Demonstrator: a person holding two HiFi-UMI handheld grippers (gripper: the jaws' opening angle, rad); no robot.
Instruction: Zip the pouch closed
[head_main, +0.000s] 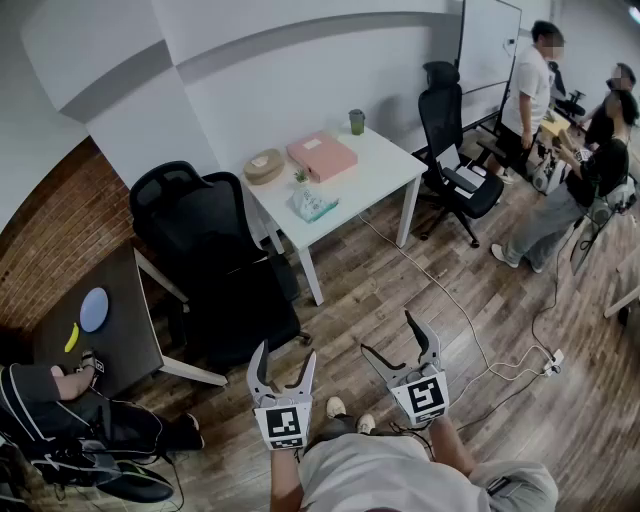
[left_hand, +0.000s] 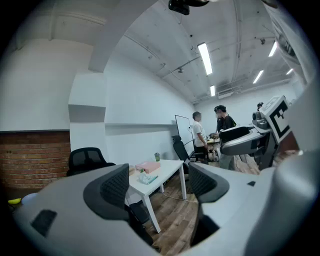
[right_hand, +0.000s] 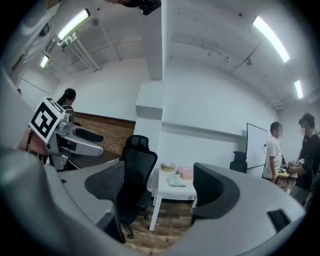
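While my left gripper (head_main: 286, 352) and right gripper (head_main: 388, 332) hold jaws apart, empty, pink pouch (head_main: 322, 155) lies on desk (head_main: 385, 175), well above both at upper centre; neither looks nearer.

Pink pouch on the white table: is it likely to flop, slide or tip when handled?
The pink pouch lies low and flat with squarish corners, so it probably keeps its shape fairly well and won't tip or roll. The white table looks smooth, so a one-sided push would likely slide it.
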